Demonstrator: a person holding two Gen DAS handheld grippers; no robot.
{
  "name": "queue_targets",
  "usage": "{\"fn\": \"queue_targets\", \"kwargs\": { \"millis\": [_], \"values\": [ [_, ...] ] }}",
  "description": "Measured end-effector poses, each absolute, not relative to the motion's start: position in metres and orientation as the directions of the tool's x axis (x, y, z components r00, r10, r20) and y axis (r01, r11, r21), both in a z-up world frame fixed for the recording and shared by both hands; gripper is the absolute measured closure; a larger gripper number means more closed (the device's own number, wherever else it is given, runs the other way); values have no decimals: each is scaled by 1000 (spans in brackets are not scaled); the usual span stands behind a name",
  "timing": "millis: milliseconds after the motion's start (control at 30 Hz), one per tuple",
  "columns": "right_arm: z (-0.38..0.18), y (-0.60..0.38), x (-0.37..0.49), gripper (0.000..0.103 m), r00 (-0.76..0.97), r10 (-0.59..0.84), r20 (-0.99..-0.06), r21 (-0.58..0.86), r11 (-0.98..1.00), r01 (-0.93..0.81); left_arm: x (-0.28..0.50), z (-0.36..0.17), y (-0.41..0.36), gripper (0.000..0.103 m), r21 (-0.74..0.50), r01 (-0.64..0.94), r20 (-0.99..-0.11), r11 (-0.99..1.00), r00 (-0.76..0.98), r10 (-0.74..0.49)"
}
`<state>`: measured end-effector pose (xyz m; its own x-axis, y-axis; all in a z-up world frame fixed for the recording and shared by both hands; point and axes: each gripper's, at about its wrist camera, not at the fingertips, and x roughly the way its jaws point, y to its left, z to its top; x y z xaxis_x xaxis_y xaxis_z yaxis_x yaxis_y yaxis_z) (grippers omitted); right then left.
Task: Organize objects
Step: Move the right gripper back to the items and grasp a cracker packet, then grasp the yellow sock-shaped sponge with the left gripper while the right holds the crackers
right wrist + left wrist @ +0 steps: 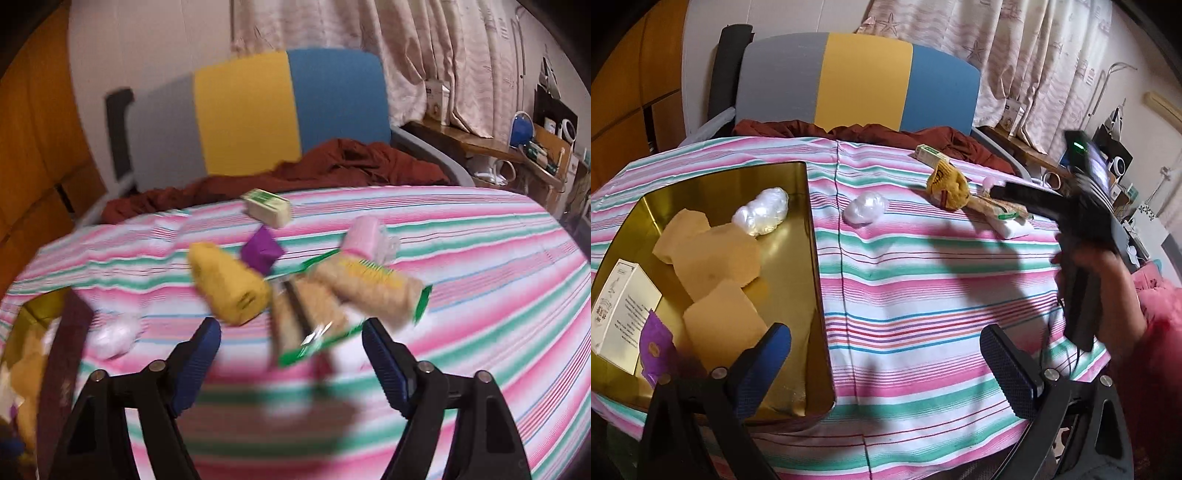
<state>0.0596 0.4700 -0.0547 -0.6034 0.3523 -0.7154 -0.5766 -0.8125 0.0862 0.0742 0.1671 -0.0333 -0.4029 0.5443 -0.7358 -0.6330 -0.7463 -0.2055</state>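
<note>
My left gripper [886, 350] is open and holds nothing; it hovers over the near right edge of a gold tin tray [812, 229]. In the tray lie yellow sponges [716, 258], a white plastic wad [761, 216], a white box [624, 299] and a purple packet [655, 347]. My right gripper [291, 332] is open above a loose pile. The nearest piece is a green-wrapped cracker pack [310, 317] just ahead of its fingers, and the blur hides whether they touch it. Beside it lie a second cracker pack [373, 291], a yellow bundle [229, 288], a purple packet [262, 251], a pink roll [362, 232] and a green-white box [267, 206].
A striped cloth [923, 288] covers the table. Another white plastic wad [866, 208] lies on it between tray and pile. A grey, yellow and blue chair back [857, 77] with a rust-red cloth [849, 131] stands behind the far edge. Cluttered shelves [535, 147] are at the right.
</note>
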Motion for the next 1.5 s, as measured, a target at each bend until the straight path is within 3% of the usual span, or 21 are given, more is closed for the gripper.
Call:
{"fn": "queue_targets", "kwargs": {
  "millis": [100, 200, 400, 667, 967, 1133, 1500],
  "values": [
    [-68, 486, 40, 43, -552, 344, -759, 53, -813, -580, 74, -34, 166, 0, -205, -627, -738, -752, -405, 539],
    [-89, 491, 28, 44, -491, 344, -800, 2, -817, -576, 73, -35, 165, 0, -199, -619, -743, -760, -410, 529],
    [-92, 470, 51, 56, -557, 331, -762, 33, -839, -543, 69, -40, 169, 0, -211, -614, -751, -760, -397, 528],
    [-104, 432, 109, 56, -581, 253, -774, 121, -841, -528, 68, -40, 181, 0, -233, -620, -757, -749, -368, 540],
    [-107, 426, 94, 54, -555, 275, -785, 29, -878, -477, 58, -29, 197, 0, -240, -608, -750, -757, -379, 542],
    [-111, 434, 95, 56, -585, 273, -764, 61, -871, -487, 57, -9, 209, 0, -202, -634, -711, -746, -429, 557],
    [-102, 423, 120, 56, -598, 421, -682, 14, -811, -585, 23, -6, 296, 0, -150, -688, -705, -710, -429, 565]
  ]
}}
